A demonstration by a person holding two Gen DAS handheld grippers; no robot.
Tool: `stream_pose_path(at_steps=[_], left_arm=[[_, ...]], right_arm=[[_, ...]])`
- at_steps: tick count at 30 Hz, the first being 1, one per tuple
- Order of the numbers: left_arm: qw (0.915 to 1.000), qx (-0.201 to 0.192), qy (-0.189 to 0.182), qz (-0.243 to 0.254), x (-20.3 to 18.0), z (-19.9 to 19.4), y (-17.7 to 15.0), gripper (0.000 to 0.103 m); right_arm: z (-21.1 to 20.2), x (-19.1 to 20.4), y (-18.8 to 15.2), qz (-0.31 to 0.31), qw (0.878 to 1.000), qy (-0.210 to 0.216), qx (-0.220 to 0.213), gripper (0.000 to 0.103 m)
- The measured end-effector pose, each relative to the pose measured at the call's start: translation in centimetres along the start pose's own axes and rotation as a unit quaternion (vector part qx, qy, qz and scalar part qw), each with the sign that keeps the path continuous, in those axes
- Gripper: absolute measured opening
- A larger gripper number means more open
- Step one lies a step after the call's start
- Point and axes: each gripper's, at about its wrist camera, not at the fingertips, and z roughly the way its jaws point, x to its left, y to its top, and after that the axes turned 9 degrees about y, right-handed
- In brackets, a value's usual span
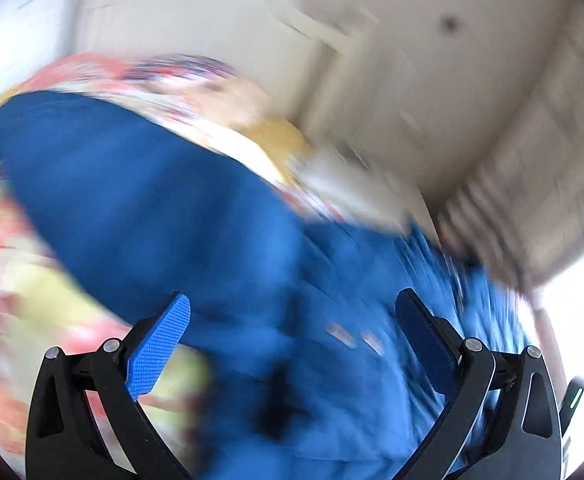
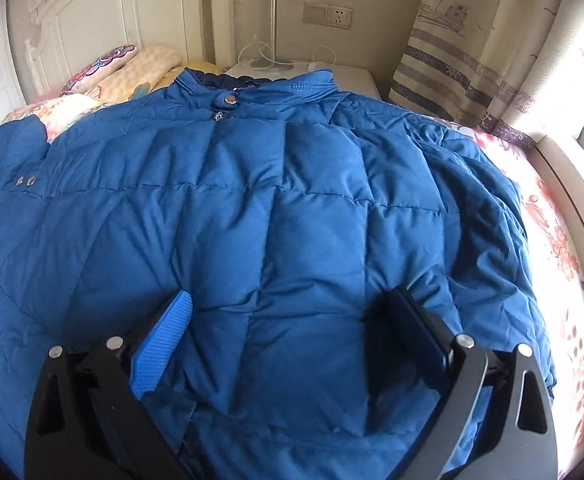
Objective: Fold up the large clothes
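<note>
A large blue quilted jacket [image 2: 283,216] lies spread front-up on the bed, collar [image 2: 251,80] toward the headboard, snaps closed at the neck. Its left sleeve [image 2: 7,152] is folded in near the shoulder. My right gripper [image 2: 292,304] hovers open over the jacket's lower middle, nothing between its blue pads. The left wrist view is badly blurred: the blue jacket [image 1: 211,220] fills the centre, and my left gripper [image 1: 294,304] stands open above it with only fabric seen behind the gap.
A floral bedsheet [image 2: 552,232] shows at the right edge. Pillows [image 2: 131,68] lie by the white headboard [image 2: 91,12]. A nightstand [image 2: 356,74] with cables stands behind the collar, a patterned curtain [image 2: 472,60] to the right.
</note>
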Motion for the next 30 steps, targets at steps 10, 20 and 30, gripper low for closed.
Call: stream_pose_path(at_steps=[10, 20, 30], left_arm=[[0.9606, -0.002, 0.008, -0.278, 21.6, 1.2, 7.5, 0.096], [0.9769, -0.094, -0.022, -0.191, 14.8, -1.6, 10.6, 0.007], [0.9545, -0.041, -0.134, 0.263, -16.1, -4.2, -3.1, 0.008]], right_arm=[[0.2, -0.1, 0.0, -0.001, 1.000, 0.001, -0.002, 0.098], [0.1, 0.0, 0.0, 0.000, 1.000, 0.001, -0.003, 0.098], [0.1, 0.1, 0.0, 0.004, 1.000, 0.008, -0.005, 0.098]])
